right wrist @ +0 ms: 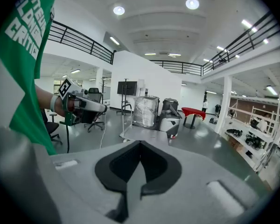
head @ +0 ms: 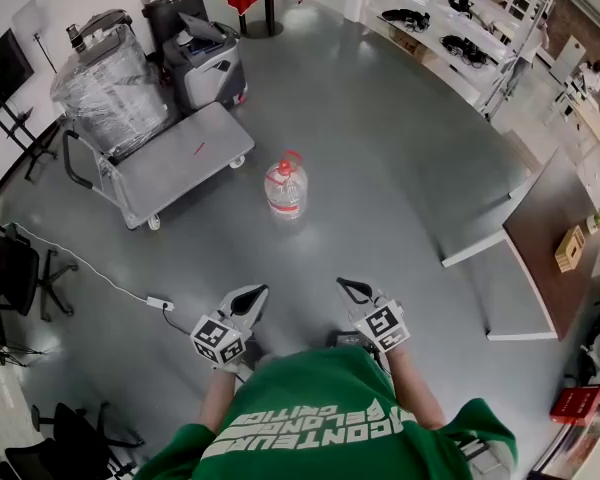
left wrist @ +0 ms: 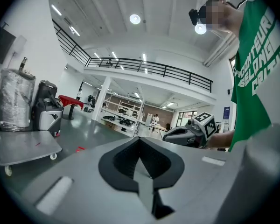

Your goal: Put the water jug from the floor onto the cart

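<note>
Water jug (head: 286,189) upright on floor (head: 380,158) near cart (head: 175,163) — untouched. Left gripper (head: 253,294) and right gripper (head: 347,287) both pressed together, empty.

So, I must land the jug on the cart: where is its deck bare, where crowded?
The cart's deck is bare from the wrapped bundle to the edge nearest the water jug. Crowded only at the handle end, where that bundle stands. Bare floor separates jug and cart.

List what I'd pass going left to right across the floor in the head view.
Black office chair → flat cart → water jug → small tan box.
</note>
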A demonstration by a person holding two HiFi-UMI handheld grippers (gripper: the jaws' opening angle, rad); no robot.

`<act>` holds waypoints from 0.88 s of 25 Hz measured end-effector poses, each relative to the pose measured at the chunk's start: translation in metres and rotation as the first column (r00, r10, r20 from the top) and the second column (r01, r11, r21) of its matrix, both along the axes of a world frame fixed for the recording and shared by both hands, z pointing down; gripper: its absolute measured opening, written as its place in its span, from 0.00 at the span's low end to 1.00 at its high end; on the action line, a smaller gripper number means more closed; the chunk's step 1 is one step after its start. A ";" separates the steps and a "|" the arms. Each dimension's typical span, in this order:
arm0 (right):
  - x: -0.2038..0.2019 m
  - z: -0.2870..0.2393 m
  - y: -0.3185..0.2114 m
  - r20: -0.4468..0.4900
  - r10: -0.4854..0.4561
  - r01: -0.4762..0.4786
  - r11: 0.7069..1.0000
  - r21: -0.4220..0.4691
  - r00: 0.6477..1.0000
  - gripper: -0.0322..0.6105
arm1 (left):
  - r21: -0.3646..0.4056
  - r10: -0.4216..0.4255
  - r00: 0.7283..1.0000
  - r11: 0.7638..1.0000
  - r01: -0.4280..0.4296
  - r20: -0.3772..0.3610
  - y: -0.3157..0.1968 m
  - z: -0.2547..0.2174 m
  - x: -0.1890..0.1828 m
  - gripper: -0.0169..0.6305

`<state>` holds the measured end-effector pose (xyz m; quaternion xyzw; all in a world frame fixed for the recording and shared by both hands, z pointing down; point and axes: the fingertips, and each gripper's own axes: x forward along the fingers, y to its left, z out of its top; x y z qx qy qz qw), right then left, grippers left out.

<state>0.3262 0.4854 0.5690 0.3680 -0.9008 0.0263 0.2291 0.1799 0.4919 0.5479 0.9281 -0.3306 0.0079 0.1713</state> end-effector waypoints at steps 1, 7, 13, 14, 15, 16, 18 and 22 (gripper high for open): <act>0.002 0.000 -0.001 0.002 0.002 -0.002 1.000 0.001 1.000 0.04 | 0.000 0.001 1.000 1.000 -0.001 0.000 -0.001 0.000 0.003 0.04; 0.021 0.002 -0.005 0.014 0.002 -0.002 1.000 0.001 1.000 0.04 | 0.001 0.001 1.000 1.000 -0.001 0.006 -0.004 -0.001 0.022 0.04; 0.058 0.003 -0.014 0.084 0.022 -0.020 1.000 -0.024 0.996 0.04 | 0.005 -0.015 1.000 1.000 0.015 0.008 -0.006 -0.001 0.057 0.04; 0.064 0.004 -0.014 0.073 0.017 -0.015 1.000 -0.025 0.997 0.04 | 0.005 -0.019 1.000 1.000 0.019 0.009 -0.005 -0.001 0.062 0.04; 0.068 0.004 -0.014 0.061 0.009 -0.008 1.000 -0.026 0.998 0.04 | 0.005 -0.024 1.000 1.000 0.024 0.009 -0.004 0.000 0.067 0.04; 0.072 0.004 -0.015 0.054 0.001 0.000 1.000 -0.025 0.999 0.04 | 0.005 -0.028 1.000 1.000 0.028 0.010 -0.003 0.001 0.072 0.04; 0.080 0.010 -0.016 0.066 -0.007 0.008 1.000 -0.019 0.998 0.04 | 0.004 -0.036 0.999 0.999 0.036 0.012 -0.002 0.002 0.082 0.04; 0.092 0.013 -0.018 0.082 -0.027 0.028 1.000 -0.010 0.996 0.04 | 0.002 -0.048 0.999 0.999 0.048 0.019 0.000 0.001 0.097 0.04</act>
